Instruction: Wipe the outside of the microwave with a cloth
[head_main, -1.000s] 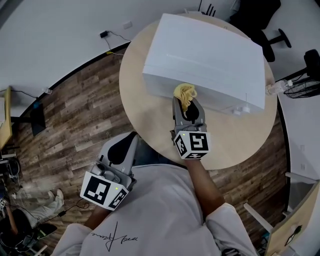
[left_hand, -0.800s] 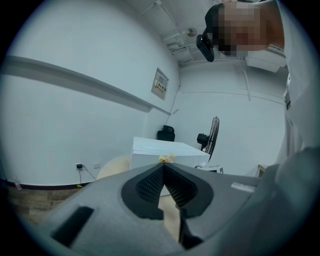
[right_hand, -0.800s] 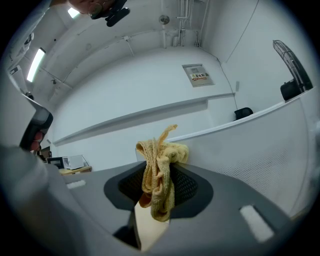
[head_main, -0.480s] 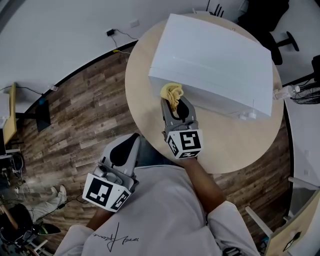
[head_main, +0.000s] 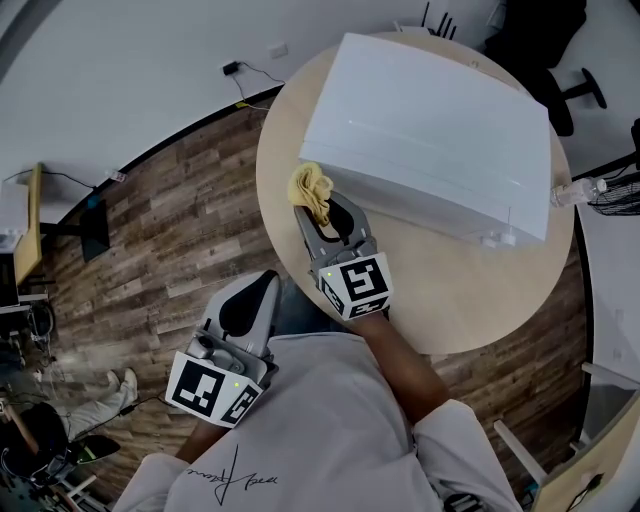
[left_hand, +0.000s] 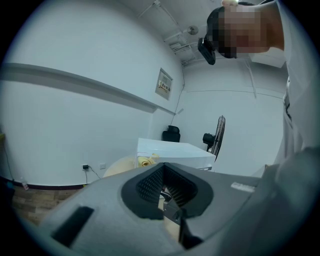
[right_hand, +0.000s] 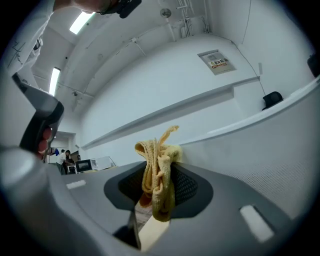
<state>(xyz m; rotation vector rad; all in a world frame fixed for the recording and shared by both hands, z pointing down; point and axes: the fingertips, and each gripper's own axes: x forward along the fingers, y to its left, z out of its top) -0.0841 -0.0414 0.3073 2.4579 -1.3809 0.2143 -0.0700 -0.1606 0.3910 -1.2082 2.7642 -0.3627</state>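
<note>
You are holding the right gripper (head_main: 322, 208) out ahead of you over the near edge of the round wooden table (head_main: 470, 290), its marker cube toward your body and its jaws pointing away. Those jaws are clamping a crumpled yellow cloth (head_main: 310, 187), which is bunching up past the fingertips. In the right gripper view, the right gripper (right_hand: 155, 200) is pinching the cloth (right_hand: 159, 170) between its ribbed pads, and the folds are standing up out of the jaws. The cloth's upper edge is lying against the white wall just to the right of the tool. That wall is the side of the white microwave (head_main: 430, 120), which is sitting on the table ahead and to the right of this gripper. The cloth is meeting it at its near left corner, low down by the tabletop. You are keeping the left gripper (head_main: 250, 295) low and close to your body, off the table edge and above the wooden plank floor (head_main: 170, 230), well apart from the cloth. In the left gripper view, the left gripper (left_hand: 167, 192) is showing its jaws drawn together with nothing between them. Far beyond its tips, the microwave (left_hand: 175, 150), a black office chair (left_hand: 171, 133) and a standing fan (left_hand: 218, 132) are appearing against the white walls.
</note>
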